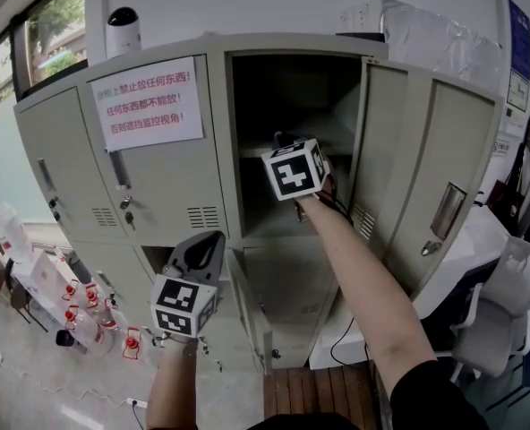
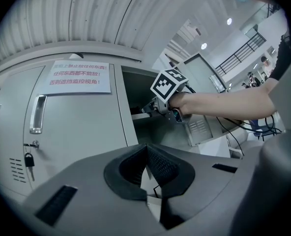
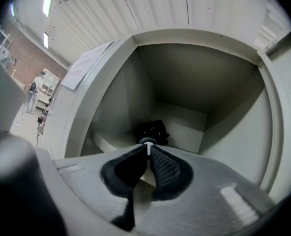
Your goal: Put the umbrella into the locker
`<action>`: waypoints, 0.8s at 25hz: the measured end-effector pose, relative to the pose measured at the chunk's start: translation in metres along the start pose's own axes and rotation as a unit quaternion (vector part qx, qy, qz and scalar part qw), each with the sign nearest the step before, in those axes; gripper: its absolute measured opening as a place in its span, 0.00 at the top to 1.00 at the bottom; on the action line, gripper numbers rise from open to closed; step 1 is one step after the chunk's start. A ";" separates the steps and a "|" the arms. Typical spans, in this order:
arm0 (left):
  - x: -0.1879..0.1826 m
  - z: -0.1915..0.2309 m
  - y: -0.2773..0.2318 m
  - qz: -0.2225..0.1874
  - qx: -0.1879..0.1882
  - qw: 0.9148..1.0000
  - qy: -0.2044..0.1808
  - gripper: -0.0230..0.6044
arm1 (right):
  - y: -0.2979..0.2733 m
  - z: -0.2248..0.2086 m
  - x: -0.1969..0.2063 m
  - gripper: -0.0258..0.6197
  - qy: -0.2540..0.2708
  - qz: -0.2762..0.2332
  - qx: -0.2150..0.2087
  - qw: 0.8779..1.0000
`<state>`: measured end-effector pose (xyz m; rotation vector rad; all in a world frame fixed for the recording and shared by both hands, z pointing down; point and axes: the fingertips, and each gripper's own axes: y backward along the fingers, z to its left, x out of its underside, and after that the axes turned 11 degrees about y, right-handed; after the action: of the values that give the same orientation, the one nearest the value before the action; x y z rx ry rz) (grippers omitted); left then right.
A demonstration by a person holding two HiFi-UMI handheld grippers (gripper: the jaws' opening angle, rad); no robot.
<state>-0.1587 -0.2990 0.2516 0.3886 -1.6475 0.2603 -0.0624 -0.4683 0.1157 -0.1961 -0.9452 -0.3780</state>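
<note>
1. One grey locker bank (image 1: 68, 168) fills the wall. Its upper compartment (image 1: 283, 88) at twelve o'clock from where the person stands is open, with the door (image 1: 426, 168) swung out toward three o'clock.
2. A white notice (image 1: 149, 104) with red print is stuck on the closed door at ten o'clock.
3. The person's right arm reaches straight into the open compartment. The right gripper (image 3: 148, 149) has its jaws drawn together, and they seem to pinch a thin pale piece at the near end of the umbrella (image 3: 153, 131).
4. The left gripper (image 2: 146, 151) hangs low at seven o'clock, outside the locker. Its jaws are pressed together on nothing and point up at the closed door.
5. That umbrella is a small black folded bundle. It lies on the inner shelf (image 3: 111, 140) at twelve o'clock from the right jaw tips, inside the compartment and well short of the back wall.
6. I'd judge it light, with soft, slippery fabric wrapped loosely over a stiff core, so it is likely to roll or sag if held by the cloth.
7. The hard end cap or handle looks like the surest place to grip. The fabric folds would slip and bunch.
</note>
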 end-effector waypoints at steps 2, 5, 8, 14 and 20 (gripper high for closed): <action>0.003 0.000 0.001 0.003 -0.002 1.000 0.003 0.95 | 0.010 0.002 -0.001 0.94 -0.015 -0.021 0.001 1.000; 0.007 -0.002 0.002 0.005 -0.004 1.000 0.006 0.95 | 0.030 0.015 0.006 0.94 -0.041 -0.037 -0.013 0.998; 0.015 -0.006 0.003 0.010 -0.003 1.000 0.005 0.95 | 0.053 0.035 0.020 0.94 -0.059 -0.053 -0.031 0.996; 0.043 -0.009 0.018 0.032 -0.009 0.999 0.019 0.95 | 0.095 0.086 0.067 0.94 -0.098 -0.063 -0.080 0.990; 0.085 -0.025 0.044 0.042 -0.012 0.998 0.042 0.95 | 0.133 0.140 0.122 0.94 -0.140 -0.057 -0.120 0.981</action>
<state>-0.1599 -0.2576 0.3411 0.2880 -1.5850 0.3154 -0.0503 -0.3287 0.2959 -0.4255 -1.1905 -0.5818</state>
